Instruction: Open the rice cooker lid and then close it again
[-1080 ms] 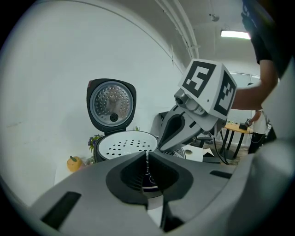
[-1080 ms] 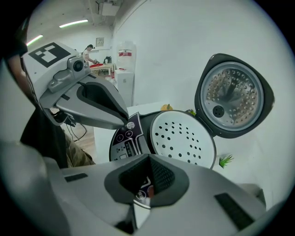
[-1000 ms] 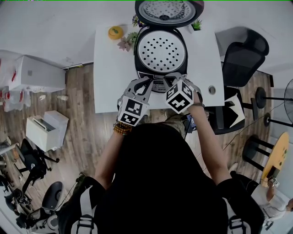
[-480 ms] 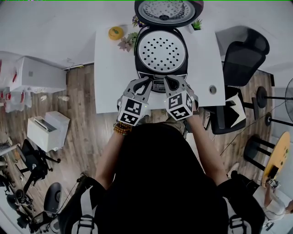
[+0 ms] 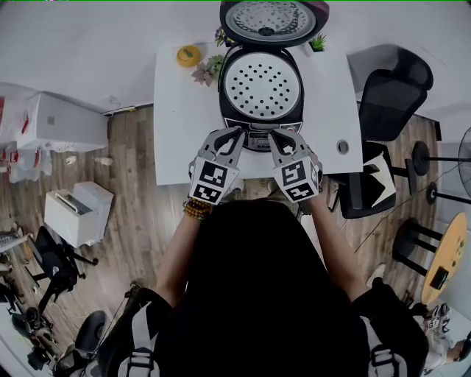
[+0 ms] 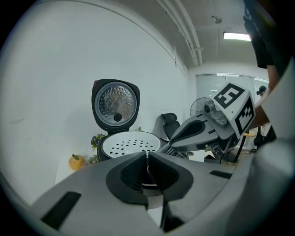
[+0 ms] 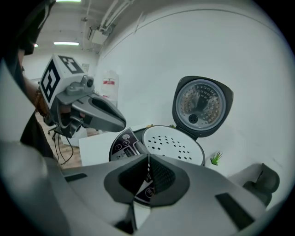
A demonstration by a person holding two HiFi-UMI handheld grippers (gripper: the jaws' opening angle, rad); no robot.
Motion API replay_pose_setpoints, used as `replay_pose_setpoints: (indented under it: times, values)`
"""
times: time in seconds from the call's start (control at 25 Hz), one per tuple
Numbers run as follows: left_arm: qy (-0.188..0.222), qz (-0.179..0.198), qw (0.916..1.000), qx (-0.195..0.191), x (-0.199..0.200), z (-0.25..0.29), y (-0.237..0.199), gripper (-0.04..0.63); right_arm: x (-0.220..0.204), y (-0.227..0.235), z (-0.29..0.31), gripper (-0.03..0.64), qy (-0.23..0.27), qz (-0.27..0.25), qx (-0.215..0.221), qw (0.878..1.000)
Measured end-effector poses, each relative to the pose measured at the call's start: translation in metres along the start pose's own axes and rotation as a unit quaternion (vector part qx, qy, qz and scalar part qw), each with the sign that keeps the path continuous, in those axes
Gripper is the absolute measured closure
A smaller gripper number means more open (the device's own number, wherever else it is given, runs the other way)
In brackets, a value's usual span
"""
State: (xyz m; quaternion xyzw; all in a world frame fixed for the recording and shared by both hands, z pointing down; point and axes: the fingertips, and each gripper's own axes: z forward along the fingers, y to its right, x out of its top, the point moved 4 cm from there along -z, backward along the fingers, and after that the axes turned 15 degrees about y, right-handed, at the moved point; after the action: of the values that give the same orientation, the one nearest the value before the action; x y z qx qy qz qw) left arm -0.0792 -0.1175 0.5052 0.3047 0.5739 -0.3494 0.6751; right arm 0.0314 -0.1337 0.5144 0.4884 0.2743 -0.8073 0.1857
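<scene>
The black rice cooker (image 5: 259,118) stands at the back of the white table (image 5: 180,125). Its lid (image 5: 274,18) is swung up and open, and a white perforated tray (image 5: 261,85) fills the pot. The lid (image 6: 115,103) and the tray (image 6: 130,144) also show in the left gripper view, as do lid (image 7: 202,105) and tray (image 7: 173,145) in the right gripper view. My left gripper (image 5: 238,133) is shut and empty, just before the control panel (image 5: 257,137). Beside it, my right gripper (image 5: 274,135) is shut too, with nothing held. Both point at the cooker's front.
An orange fruit ornament (image 5: 188,54) and small plants (image 5: 208,68) sit left of the cooker, and a green sprig (image 5: 317,40) sits right of it. A round hole (image 5: 343,146) lies in the table's right part. A black office chair (image 5: 386,92) stands to the right.
My right gripper has rolled, so its marker cube now faces up flatter and sits a little further right. The left gripper and the cooker have stayed put.
</scene>
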Motion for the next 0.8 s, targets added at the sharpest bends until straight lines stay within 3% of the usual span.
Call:
replay_pose_setpoints:
  times: [0.12,0.36,0.56,0.8]
  values:
    - [0.002,-0.001,1.0000,0.001,0.002,0.000,-0.003,0.560,0.003,0.016,-0.010,0.587,0.035,0.058,-0.030,0.997]
    - [0.018,0.002,0.9998,-0.011,0.008,0.004,0.002,0.560,0.008,0.058,-0.028,0.586,0.079,0.120,-0.067,0.987]
    - [0.028,0.005,0.9995,-0.014,0.012,0.006,0.002,0.560,0.014,0.077,-0.039,0.586,0.101,0.142,-0.090,0.981]
    - [0.050,0.016,0.9986,-0.002,0.026,0.007,-0.009,0.558,0.016,0.081,-0.038,0.586,0.108,0.160,-0.086,0.977]
